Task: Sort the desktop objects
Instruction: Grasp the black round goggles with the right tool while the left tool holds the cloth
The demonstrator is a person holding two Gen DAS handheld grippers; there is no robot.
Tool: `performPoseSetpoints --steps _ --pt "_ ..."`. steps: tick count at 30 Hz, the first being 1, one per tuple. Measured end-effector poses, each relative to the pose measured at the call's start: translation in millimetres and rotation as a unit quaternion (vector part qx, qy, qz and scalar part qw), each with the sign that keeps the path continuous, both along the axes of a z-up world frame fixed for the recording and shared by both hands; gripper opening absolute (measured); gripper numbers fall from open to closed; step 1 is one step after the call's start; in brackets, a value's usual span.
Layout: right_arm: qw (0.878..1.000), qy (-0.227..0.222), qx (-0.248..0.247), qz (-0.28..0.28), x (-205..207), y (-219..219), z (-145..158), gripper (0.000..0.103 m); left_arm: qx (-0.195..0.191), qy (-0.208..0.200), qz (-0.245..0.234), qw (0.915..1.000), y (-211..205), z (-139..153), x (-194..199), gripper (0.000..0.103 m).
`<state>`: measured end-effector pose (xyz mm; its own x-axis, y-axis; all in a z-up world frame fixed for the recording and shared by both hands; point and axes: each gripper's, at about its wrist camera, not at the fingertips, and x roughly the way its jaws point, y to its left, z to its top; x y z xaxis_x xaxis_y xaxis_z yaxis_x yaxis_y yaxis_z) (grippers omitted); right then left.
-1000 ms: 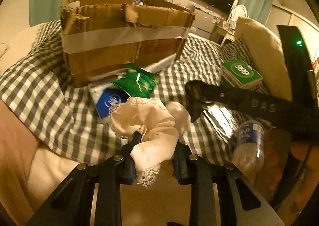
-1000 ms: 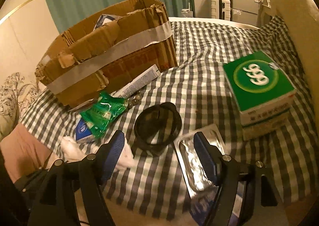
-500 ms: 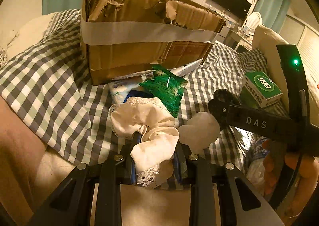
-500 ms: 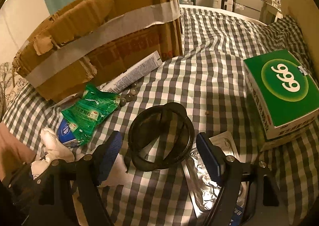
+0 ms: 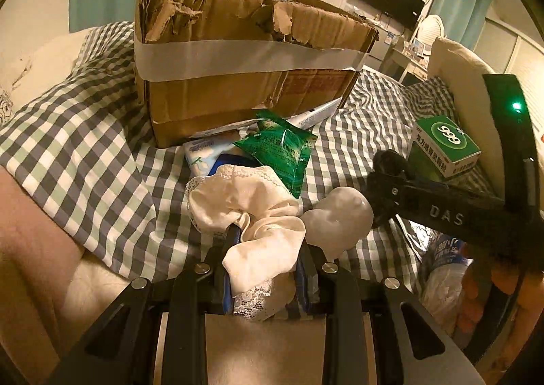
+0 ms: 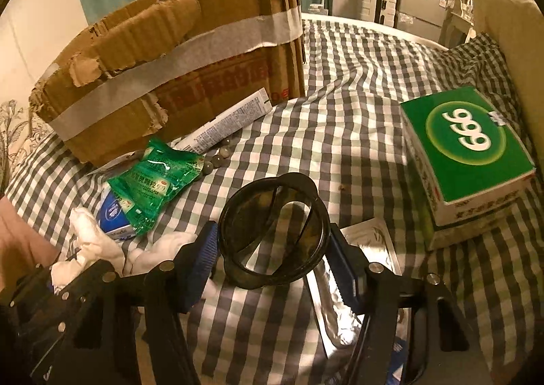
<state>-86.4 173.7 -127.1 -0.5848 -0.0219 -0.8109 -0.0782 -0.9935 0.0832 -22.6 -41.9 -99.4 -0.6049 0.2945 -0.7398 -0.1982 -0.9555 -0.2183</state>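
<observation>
Sock point(image 5: 261, 235) pinched in left gripper point(image 5: 265, 269) (loosely bunched) may slip; right gripper point(image 6: 272, 259) spread wide around sunglasses point(image 6: 275, 228).

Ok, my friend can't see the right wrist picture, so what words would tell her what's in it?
The open right tongs sit either side of folded dark glasses lying on a checked cloth. Behind them lie a green packet and a torn, taped cardboard box, with a green 999 box on the right.
</observation>
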Motion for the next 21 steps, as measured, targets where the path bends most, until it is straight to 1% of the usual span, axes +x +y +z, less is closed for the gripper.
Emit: performPoseSetpoints --steps 10,17,21 --pt "1.0 0.024 0.01 0.0 31.4 -2.3 24.0 0.062 -0.008 0.024 -0.003 0.9997 0.1 16.8 9.5 0.028" --pt "0.999 0.042 0.005 0.007 54.5 -11.2 41.9 0.062 -0.003 0.043 -0.001 0.9991 -1.4 34.0 15.2 0.028" --pt "0.999 0.044 -0.002 0.011 64.1 -15.7 49.2 0.062 -0.001 0.047 -0.003 0.9989 1.9 42.2 19.2 0.028"
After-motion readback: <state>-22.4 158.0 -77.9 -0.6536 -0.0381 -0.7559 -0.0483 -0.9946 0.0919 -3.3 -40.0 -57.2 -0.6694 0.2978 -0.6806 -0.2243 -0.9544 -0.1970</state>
